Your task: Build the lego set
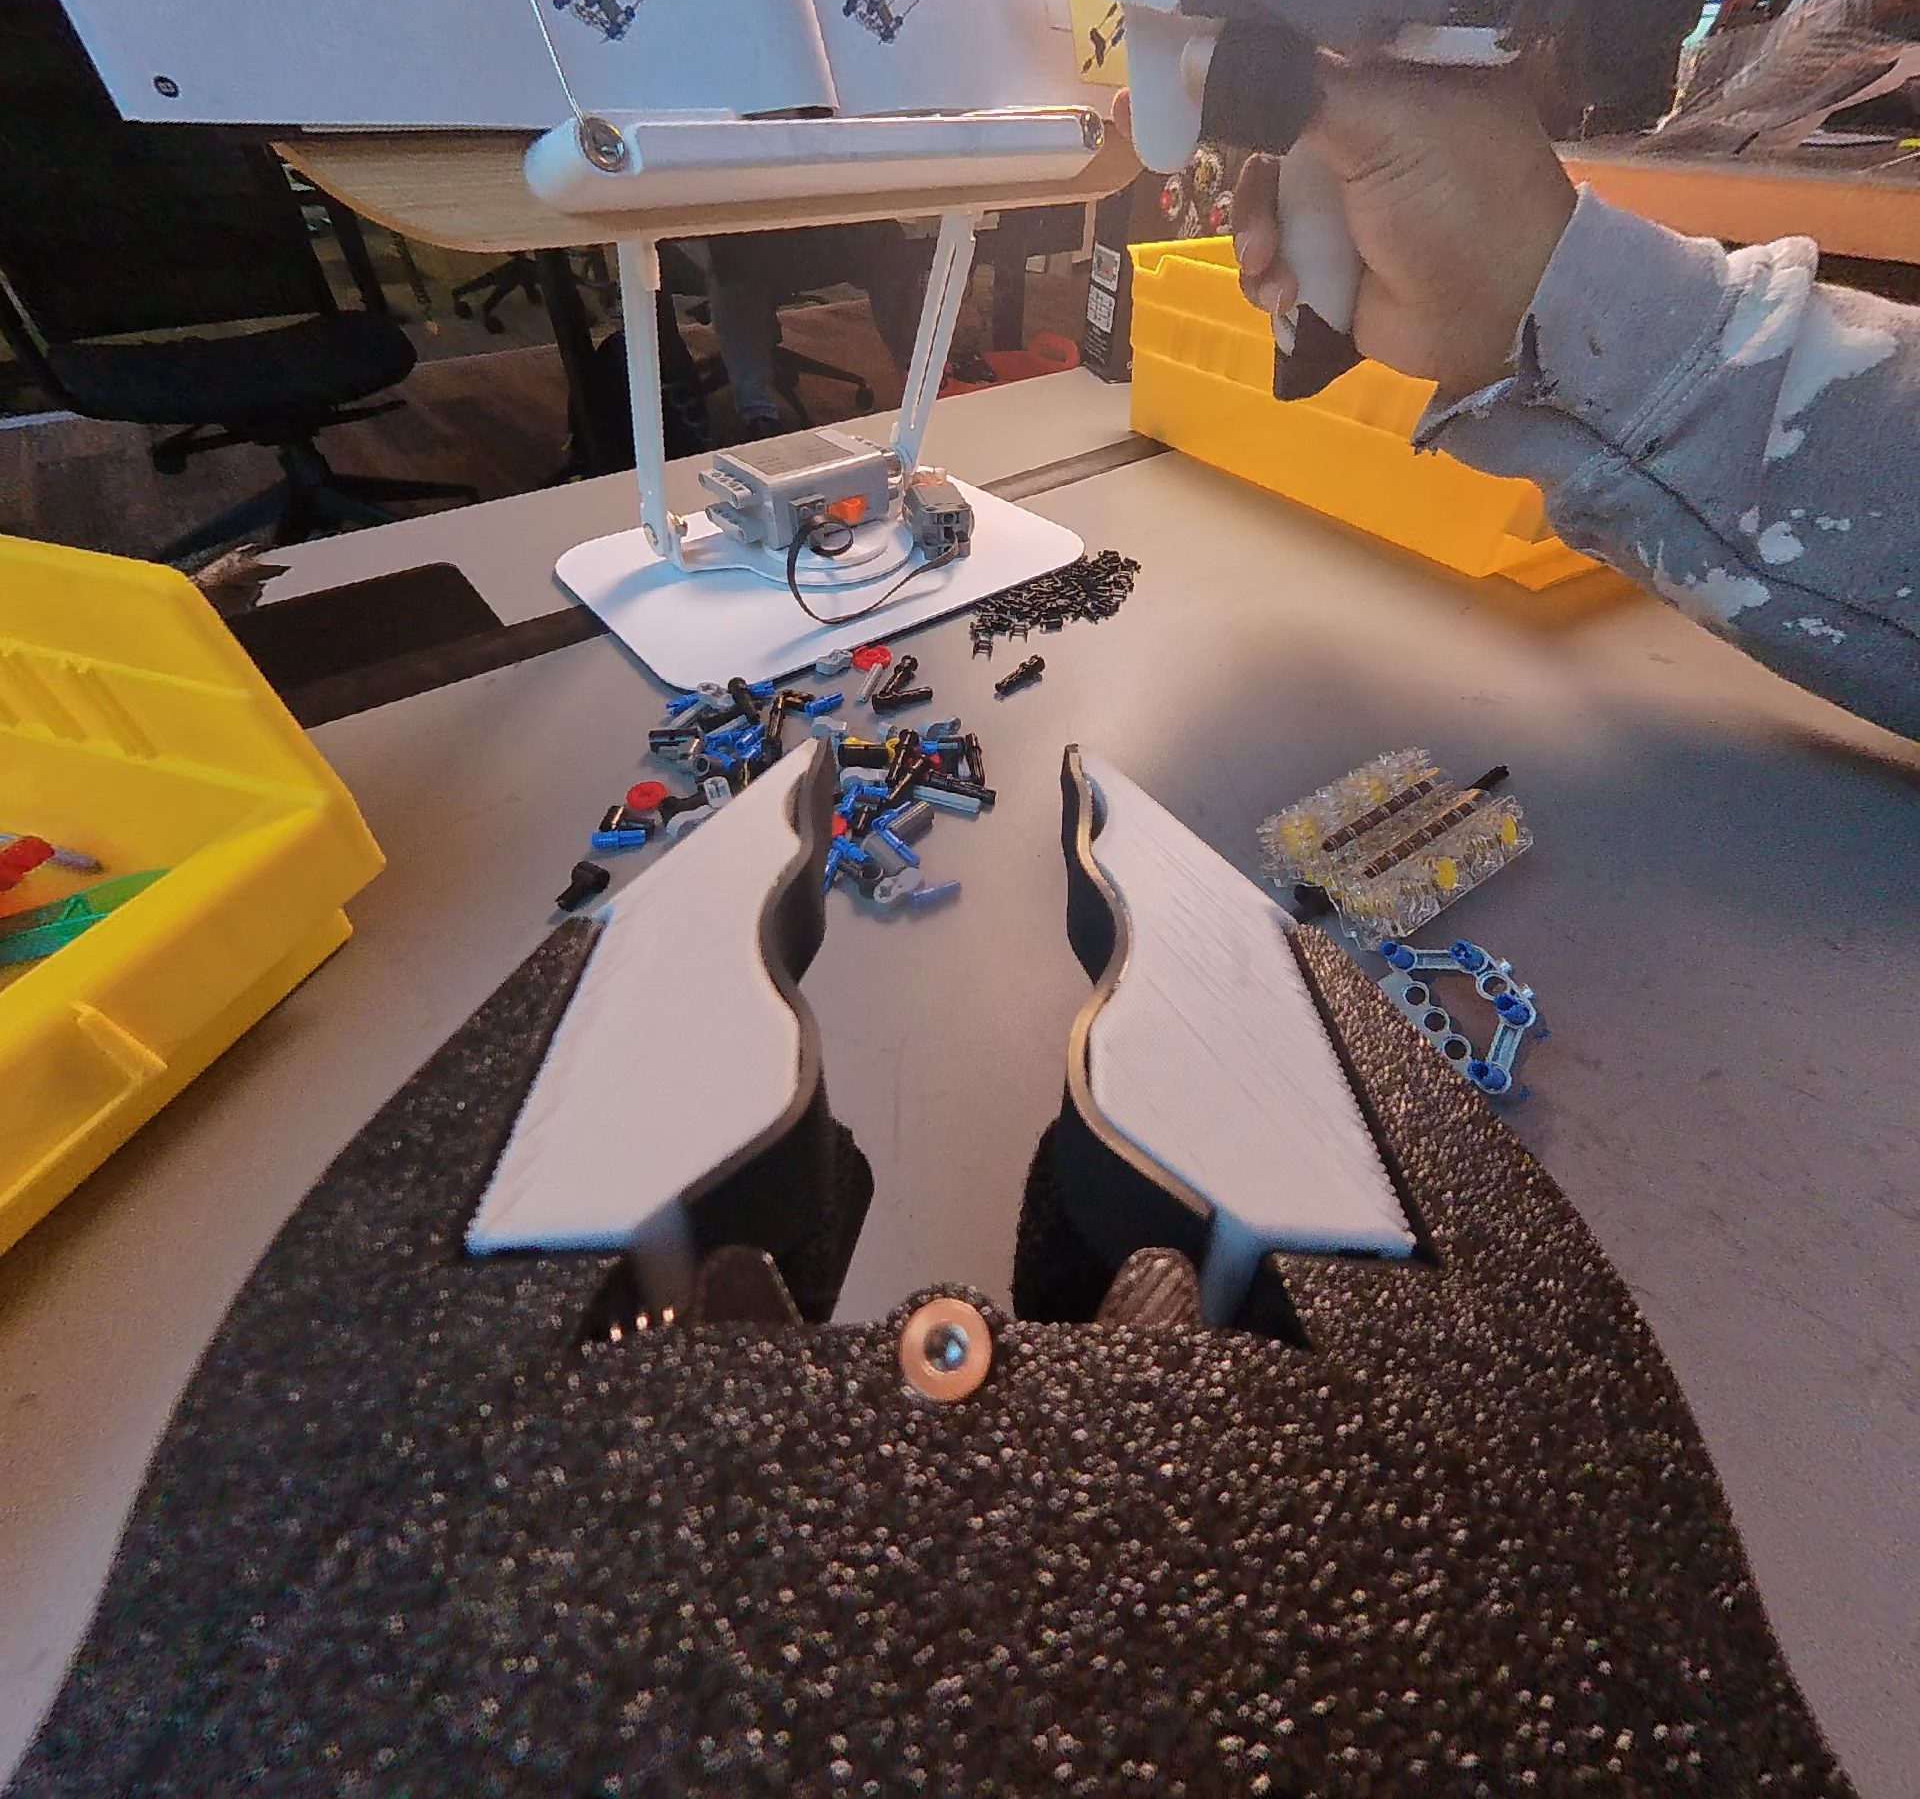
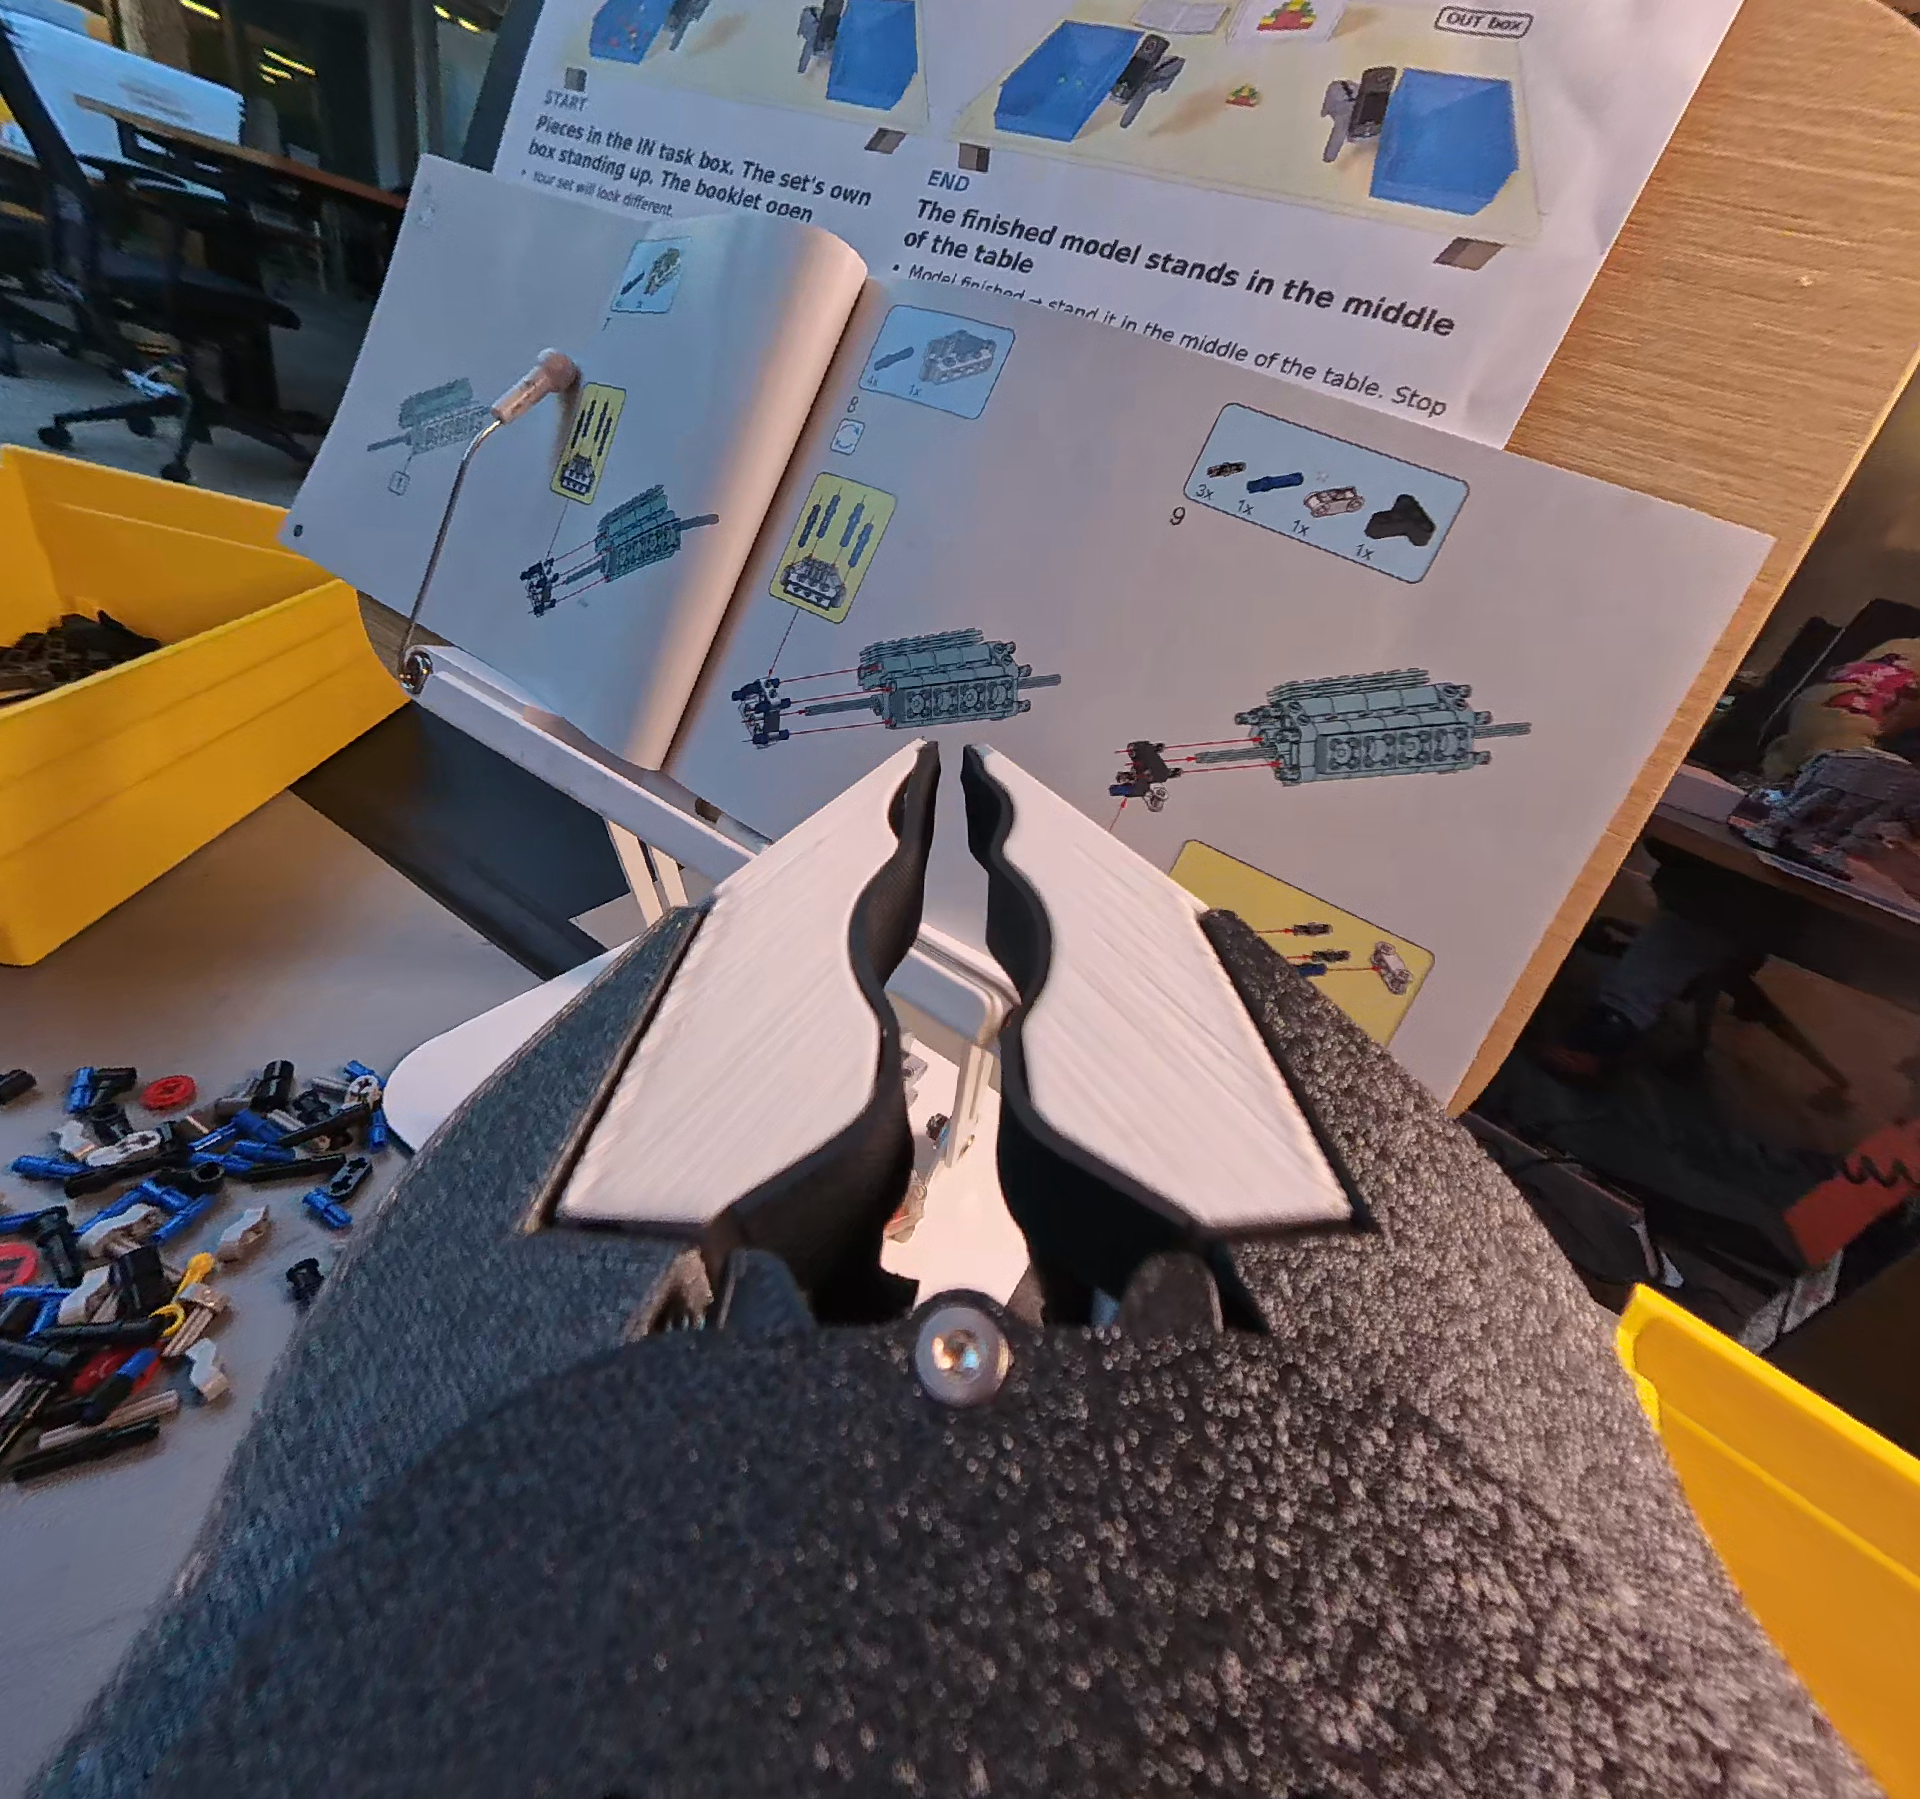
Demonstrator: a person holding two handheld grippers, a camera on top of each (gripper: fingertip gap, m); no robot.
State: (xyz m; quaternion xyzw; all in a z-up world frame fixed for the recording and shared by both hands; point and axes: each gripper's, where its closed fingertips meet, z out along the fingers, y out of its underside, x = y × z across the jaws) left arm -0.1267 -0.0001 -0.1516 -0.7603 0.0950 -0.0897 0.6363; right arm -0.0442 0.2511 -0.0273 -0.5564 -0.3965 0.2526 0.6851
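Before the right tool [image 2: 950,762], nearly closed, stands a printed booklet [image 2: 1091,627].

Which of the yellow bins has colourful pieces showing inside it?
The yellow bin on the left of the left wrist view: red and green pieces lie in it. The yellow bin far right, behind the person's sleeve, shows only its outer wall.
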